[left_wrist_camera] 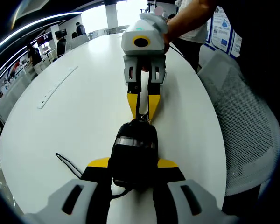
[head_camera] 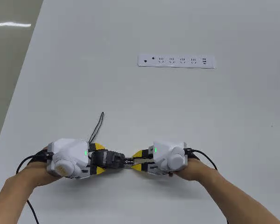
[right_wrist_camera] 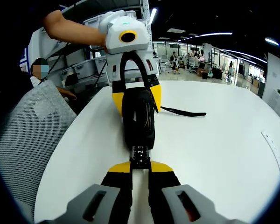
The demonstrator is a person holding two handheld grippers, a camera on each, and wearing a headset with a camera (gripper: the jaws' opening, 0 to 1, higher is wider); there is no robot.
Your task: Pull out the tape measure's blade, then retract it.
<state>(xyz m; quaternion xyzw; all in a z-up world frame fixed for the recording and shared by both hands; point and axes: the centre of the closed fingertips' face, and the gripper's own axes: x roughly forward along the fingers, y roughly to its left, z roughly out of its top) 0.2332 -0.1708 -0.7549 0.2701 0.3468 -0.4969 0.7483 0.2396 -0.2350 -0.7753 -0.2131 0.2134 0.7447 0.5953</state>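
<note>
A black tape measure (head_camera: 111,159) lies near the table's front edge with my left gripper (head_camera: 100,158) shut on its case. In the left gripper view the yellow-tipped jaws clamp the case (left_wrist_camera: 134,151) from both sides. A short length of blade (right_wrist_camera: 140,155) with printed numbers sticks out of the case (right_wrist_camera: 139,116). My right gripper (right_wrist_camera: 140,166) is shut on the blade's end, and in the head view it (head_camera: 136,161) faces the left gripper, a few centimetres from the case. The tape's black wrist strap (head_camera: 97,126) trails away across the table.
A white power strip (head_camera: 176,60) lies far back on the white table (head_camera: 200,116). The table's left edge (head_camera: 18,84) runs diagonally beside the floor. A grey mesh chair (left_wrist_camera: 245,121) stands just off the table's near side. People sit in the office behind.
</note>
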